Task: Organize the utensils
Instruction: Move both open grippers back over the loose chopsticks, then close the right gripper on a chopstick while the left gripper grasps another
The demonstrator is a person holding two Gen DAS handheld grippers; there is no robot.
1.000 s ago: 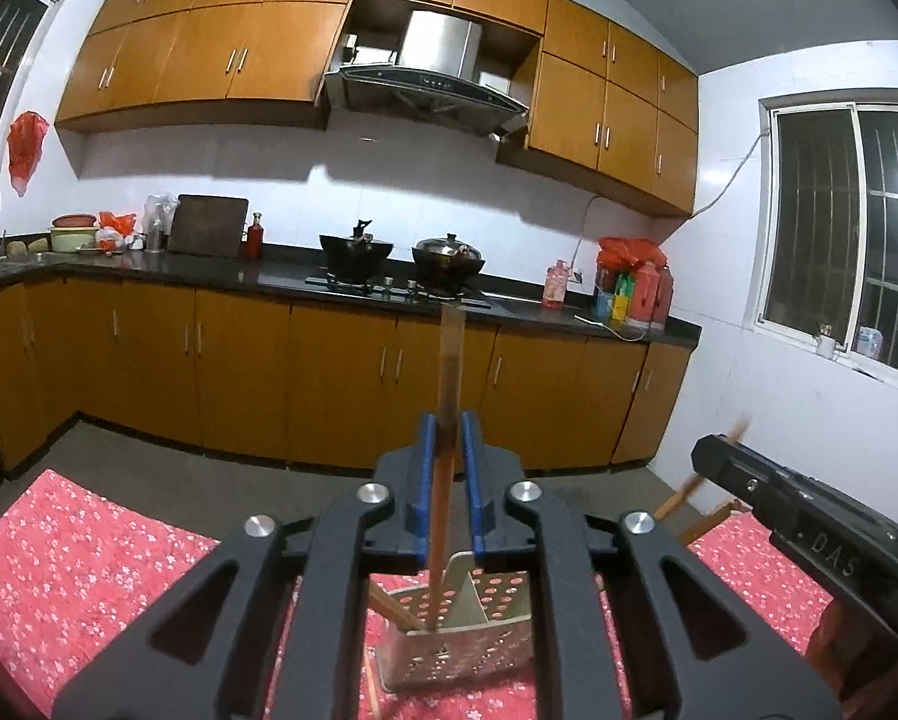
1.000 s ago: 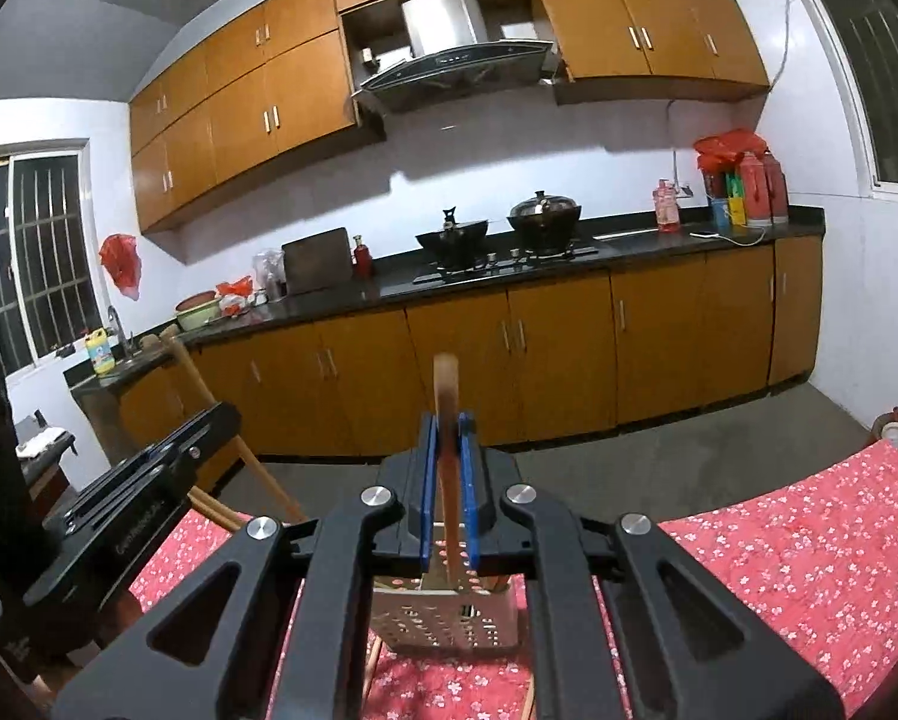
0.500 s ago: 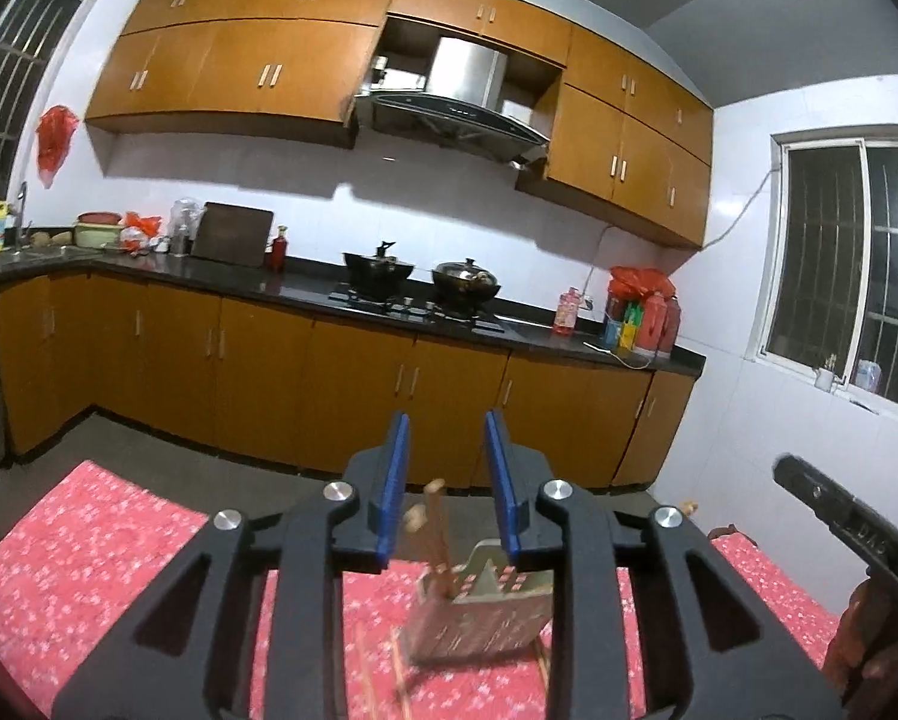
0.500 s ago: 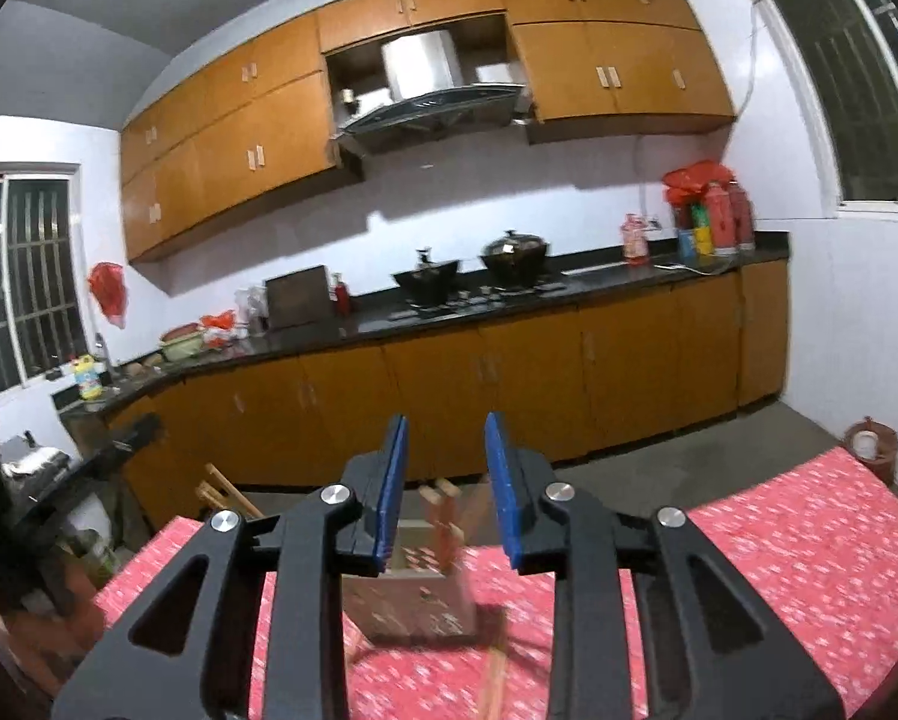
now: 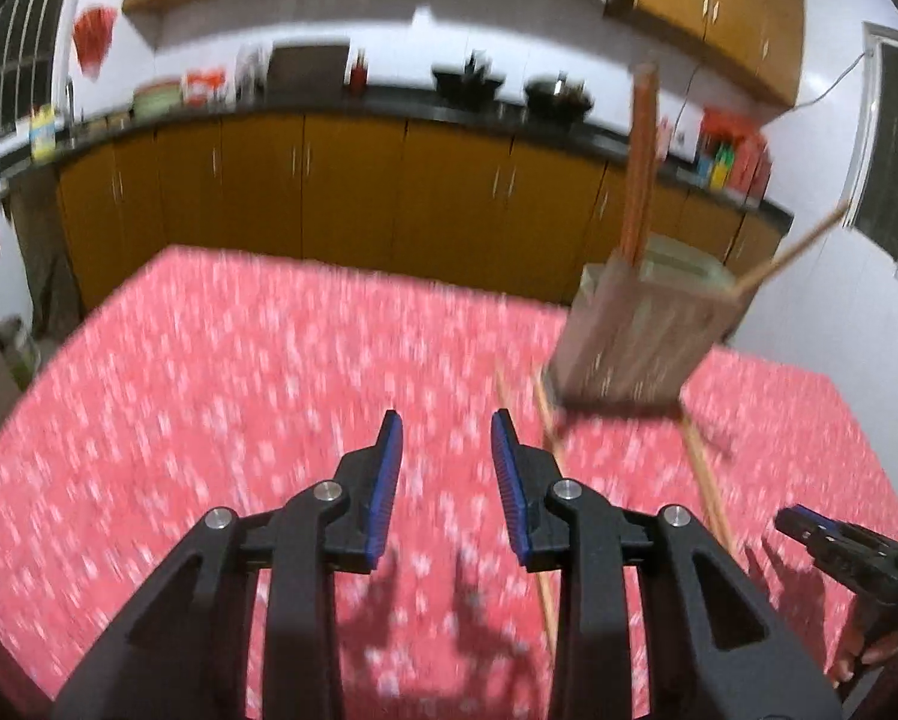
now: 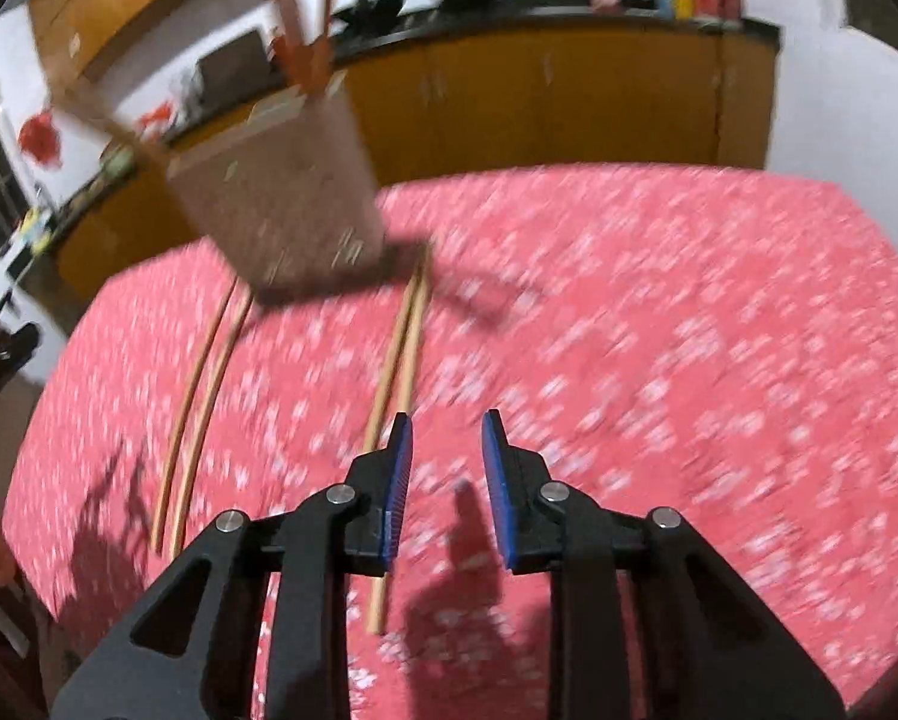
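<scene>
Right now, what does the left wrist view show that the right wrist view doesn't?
Left wrist only: the left gripper, nothing between its opening jaws, and the black right gripper at the frame's right edge.

Right wrist only: the right gripper head-on, jaws closing on nothing, and two separate pairs of loose wooden chopsticks lying on the cloth.

Both: the perforated box-shaped utensil holder with chopsticks standing in it, the red floral tablecloth, the orange kitchen cabinets.
</scene>
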